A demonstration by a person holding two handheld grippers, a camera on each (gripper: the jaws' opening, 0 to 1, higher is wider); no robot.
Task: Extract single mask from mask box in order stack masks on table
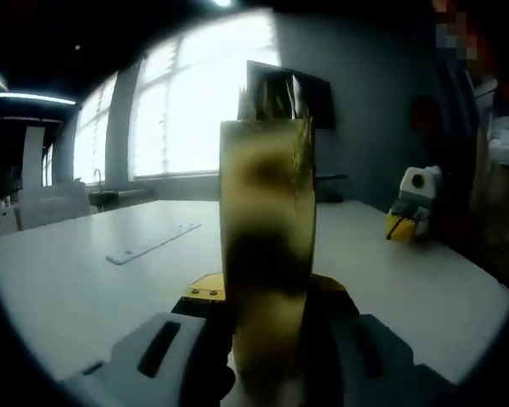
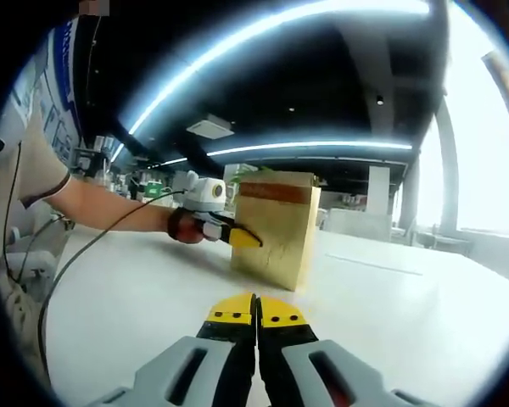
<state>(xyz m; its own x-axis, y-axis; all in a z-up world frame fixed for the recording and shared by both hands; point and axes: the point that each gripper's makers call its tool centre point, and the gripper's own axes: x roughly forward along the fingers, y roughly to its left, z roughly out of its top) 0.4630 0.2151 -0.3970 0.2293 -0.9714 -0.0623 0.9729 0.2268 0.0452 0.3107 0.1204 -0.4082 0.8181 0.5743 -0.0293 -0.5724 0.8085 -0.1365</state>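
The mask box (image 1: 267,246) is a tall yellow-brown carton that stands upright right in front of the left gripper view. Jagged edges stick up from its top (image 1: 273,97); I cannot tell whether they are flaps or masks. My left gripper (image 1: 267,292) is shut on the carton, one yellow-tipped jaw on each side. In the right gripper view the mask box (image 2: 276,233) stands on the white table (image 2: 153,305), and the left gripper (image 2: 237,236) clamps its near side. My right gripper (image 2: 256,312) is shut and holds nothing, a short way in front of the box. The right gripper (image 1: 410,206) also appears at the far right of the table.
A flat white strip (image 1: 153,242) lies on the table (image 1: 59,288) to the left of the box. A person's forearm (image 2: 110,210) reaches in from the left, with a thin cable (image 2: 76,259) trailing over the tabletop. Bright windows line the far wall.
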